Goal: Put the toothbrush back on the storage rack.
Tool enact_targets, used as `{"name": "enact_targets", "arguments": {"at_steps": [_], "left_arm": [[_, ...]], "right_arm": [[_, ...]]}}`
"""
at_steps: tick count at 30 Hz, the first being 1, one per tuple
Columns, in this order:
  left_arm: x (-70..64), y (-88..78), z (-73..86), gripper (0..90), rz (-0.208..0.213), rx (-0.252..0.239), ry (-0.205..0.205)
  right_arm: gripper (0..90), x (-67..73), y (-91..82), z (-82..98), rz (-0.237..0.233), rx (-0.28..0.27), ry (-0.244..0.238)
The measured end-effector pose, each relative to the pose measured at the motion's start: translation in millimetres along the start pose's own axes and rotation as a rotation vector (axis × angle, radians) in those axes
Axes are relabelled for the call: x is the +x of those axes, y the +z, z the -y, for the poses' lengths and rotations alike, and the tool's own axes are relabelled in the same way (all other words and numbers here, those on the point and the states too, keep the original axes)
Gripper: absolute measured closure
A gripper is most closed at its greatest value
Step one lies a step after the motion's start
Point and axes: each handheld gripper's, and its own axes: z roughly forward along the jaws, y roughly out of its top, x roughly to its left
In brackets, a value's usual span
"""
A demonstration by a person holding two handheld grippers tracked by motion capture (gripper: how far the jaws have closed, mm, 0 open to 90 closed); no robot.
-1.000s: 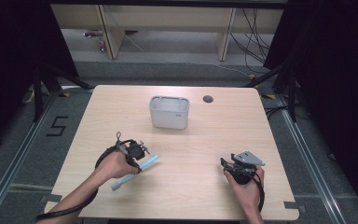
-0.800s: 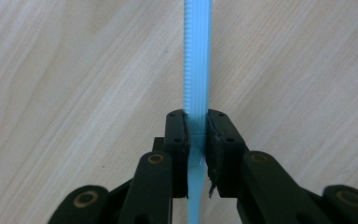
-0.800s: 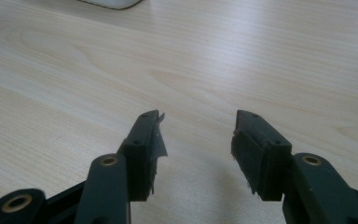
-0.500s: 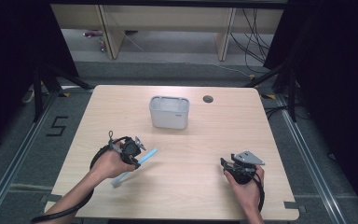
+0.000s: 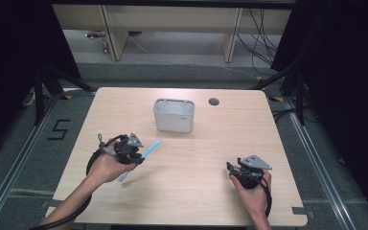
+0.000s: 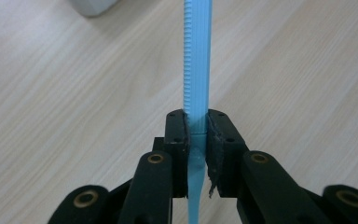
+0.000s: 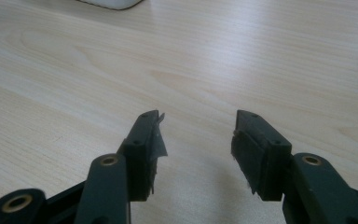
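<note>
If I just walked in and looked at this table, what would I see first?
Probably the light blue ridged stick, because the left hand-held gripper is pinching it at the near left of the wooden table. Next is the grey box standing alone toward the far side. The right hand-held gripper rests at the near right with its jaws open and nothing between them.

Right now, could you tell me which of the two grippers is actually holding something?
The left gripper: its jaws clamp a light blue ridged strip, while the right gripper stands open.
</note>
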Motion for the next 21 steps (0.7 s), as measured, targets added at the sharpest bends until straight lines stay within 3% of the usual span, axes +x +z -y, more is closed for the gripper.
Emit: {"name": "enact_targets", "arguments": {"at_steps": [4,9,13,17,18,19,21], "left_arm": [[1.8,-4.0,2.0,78.5,0.011,-0.032,-0.015],[1.1,-4.3,4.7,78.5,-0.008,-0.072,-0.032],[-0.8,-4.2,4.6,78.5,-0.017,-0.061,0.006],[-1.6,-6.3,3.0,78.5,-0.02,-0.034,0.08],[-3.0,-5.5,3.0,78.5,-0.028,-0.048,0.092],[-3.5,-5.6,2.9,78.5,-0.026,-0.045,0.101],[-3.4,-6.4,2.2,78.5,-0.019,-0.02,0.147]], "right_arm": [[51.8,-1.1,-0.9,-0.1,-0.003,0.007,0.01],[51.9,-1.1,-1.0,-0.1,-0.004,0.006,0.01],[51.8,-1.3,-1.0,0.0,-0.007,0.0,0.01],[51.1,-1.3,-1.9,0.3,-0.006,-0.014,-0.001],[50.6,0.5,-2.5,-0.1,-0.022,-0.008,0.015],[49.8,0.9,-3.1,-1.5,-0.021,-0.012,-0.009],[49.1,3.5,-4.1,-4.0,-0.052,-0.001,-0.009]]}}
